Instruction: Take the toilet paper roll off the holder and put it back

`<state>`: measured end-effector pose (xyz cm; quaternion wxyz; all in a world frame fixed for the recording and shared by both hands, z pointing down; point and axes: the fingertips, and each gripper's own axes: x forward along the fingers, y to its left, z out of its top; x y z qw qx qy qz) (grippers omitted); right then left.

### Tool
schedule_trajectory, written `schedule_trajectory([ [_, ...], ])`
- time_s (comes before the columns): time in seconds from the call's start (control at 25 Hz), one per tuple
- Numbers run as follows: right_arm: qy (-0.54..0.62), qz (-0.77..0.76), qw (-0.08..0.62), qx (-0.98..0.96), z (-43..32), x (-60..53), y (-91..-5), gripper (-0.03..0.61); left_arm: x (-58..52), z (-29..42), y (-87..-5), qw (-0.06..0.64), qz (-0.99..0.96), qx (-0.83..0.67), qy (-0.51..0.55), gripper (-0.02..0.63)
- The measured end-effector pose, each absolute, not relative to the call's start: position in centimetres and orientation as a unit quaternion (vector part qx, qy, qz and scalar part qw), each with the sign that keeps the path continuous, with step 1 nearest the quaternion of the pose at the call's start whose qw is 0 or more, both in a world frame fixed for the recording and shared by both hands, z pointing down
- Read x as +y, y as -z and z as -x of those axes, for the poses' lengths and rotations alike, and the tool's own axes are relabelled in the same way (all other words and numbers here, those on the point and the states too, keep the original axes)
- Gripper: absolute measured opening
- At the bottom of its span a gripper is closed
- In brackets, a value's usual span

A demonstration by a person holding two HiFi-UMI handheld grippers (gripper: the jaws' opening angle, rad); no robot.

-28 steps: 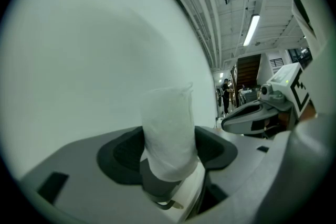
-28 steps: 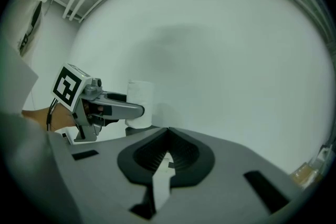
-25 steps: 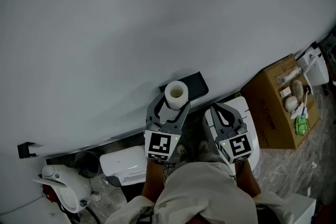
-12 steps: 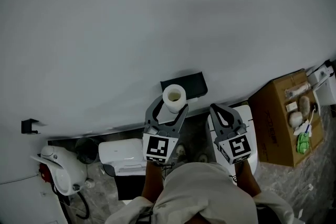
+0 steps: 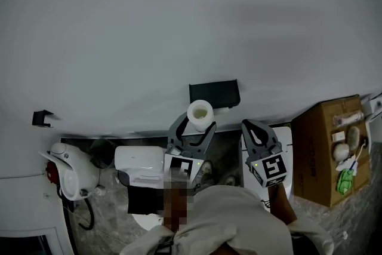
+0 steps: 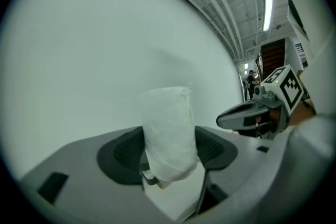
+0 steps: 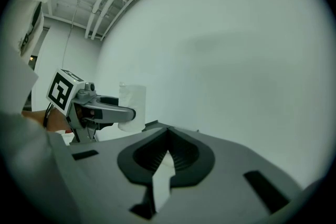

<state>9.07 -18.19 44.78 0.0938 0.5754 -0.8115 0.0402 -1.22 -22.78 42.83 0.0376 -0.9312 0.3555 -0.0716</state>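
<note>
Bottom centre of the head view: the person's light-coloured garment (image 5: 230,218), with both grippers reaching forward from it.

Left gripper (image 5: 197,123), centre frame: clamped on the white toilet paper roll (image 5: 200,112). In the left gripper view the roll stands upright between the dark ribbed pads (image 6: 123,152), one pad on each side of the soft wrap. The hollow core faces up toward the head camera. Judgement: gripping the wrap from the sides leaves the bore free, which it must be to slide onto a holder arm.

Right gripper (image 5: 256,128), just right of centre: beside the left one and apart from the roll. Its pads (image 7: 139,157) are brought together with nothing between them. Judgement: it is parked as a spare, since one gripper is enough for a light roll.

Floor, lower left: boxy white plastic appliance (image 5: 138,168) and rounded white fixture (image 5: 70,169). Right edge: brown cardboard box (image 5: 325,146), open-topped, with small items on it. None of these is involved.

Farther: black rectangular holder (image 5: 215,93) mounted on the pale grey wall (image 5: 179,21), just above the roll in frame. The roll is off the holder and near it. Small black wall hook (image 5: 42,118) at far left.

Judgement: for the return, the bore must line up with the holder's arm, which cannot be seen from here.
</note>
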Motion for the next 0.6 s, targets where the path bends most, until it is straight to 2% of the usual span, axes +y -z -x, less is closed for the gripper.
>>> schedule_trajectory([
  [0.6,-0.045,-0.560,0.084,-0.823,-8.7,-15.9,-45.4,-0.003,-19.8,2.1,-44.3,0.031,0.922,0.377,0.079,0.301],
])
